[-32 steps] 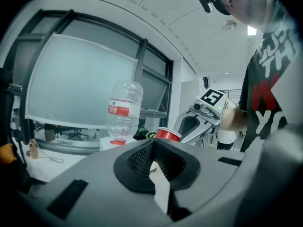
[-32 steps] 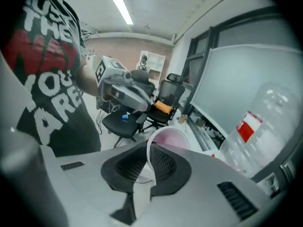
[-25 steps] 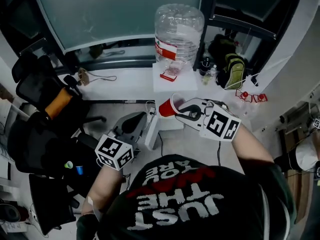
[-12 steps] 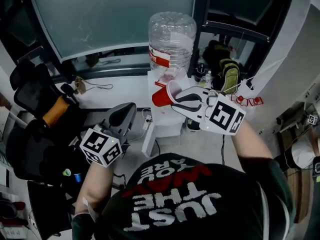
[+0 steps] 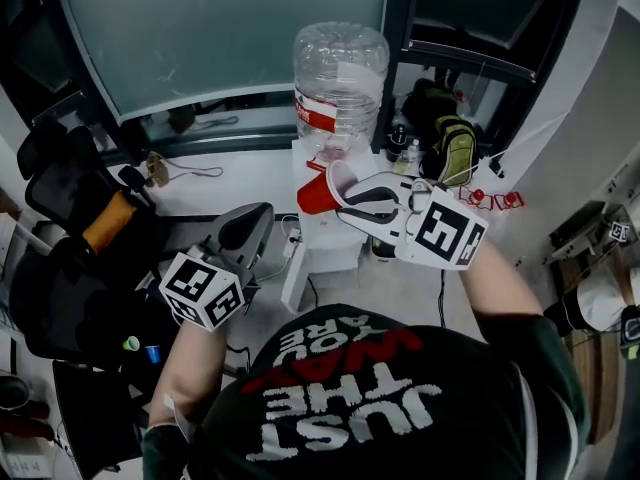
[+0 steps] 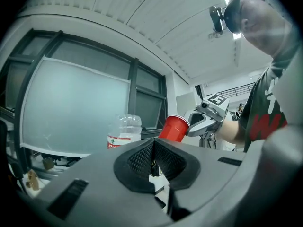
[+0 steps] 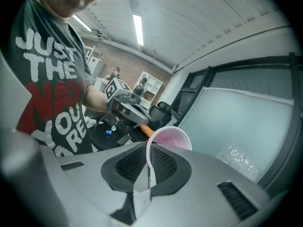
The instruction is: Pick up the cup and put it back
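Window pane [image 5: 220,28] spans the far side, frosted. Black office chair [image 5: 60,208] sits at the left. Clear water jug [image 5: 340,78] with a red label band stands far centre on a white stand [image 5: 330,243]. Backpack [image 5: 452,148] with green trim sits right of the jug. Right gripper [image 5: 340,193] is held up near the jug, jaws narrow, pinching the red cup [image 5: 312,196] by its rim wall, one pad inside and one outside. Cup is off any surface, tipped on its side, base pointing left, above the stand. Left gripper [image 5: 250,223] hangs nearer and to the left, well apart from the cup, pads pressed together, nothing between them.
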